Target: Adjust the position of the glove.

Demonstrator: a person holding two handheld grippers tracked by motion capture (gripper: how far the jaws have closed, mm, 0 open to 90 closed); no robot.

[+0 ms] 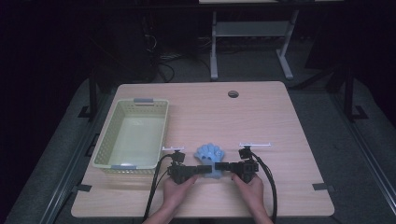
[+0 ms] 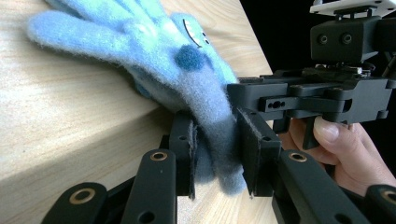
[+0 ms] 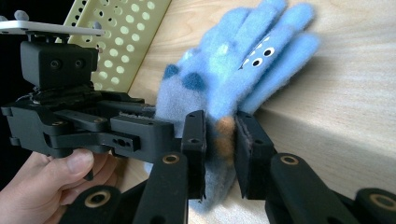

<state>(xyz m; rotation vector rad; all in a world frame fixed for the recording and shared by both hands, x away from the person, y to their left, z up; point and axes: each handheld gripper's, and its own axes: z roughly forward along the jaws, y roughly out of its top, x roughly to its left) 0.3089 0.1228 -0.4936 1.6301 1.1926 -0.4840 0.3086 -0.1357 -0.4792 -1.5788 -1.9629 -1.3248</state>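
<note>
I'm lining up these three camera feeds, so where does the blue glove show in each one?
High view: blue glove at the table's near middle, between both grippers.
Left gripper view: upper left to centre, cuff clamped between the black fingers.
Right gripper view: upper centre-right, cuff between the fingers.
Shared landmark: the glove's dark blue spots.

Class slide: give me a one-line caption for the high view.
Two hand-held tools, left tool and right tool, pinch a fuzzy blue glove on a wooden table beside a pale green basket.
</note>
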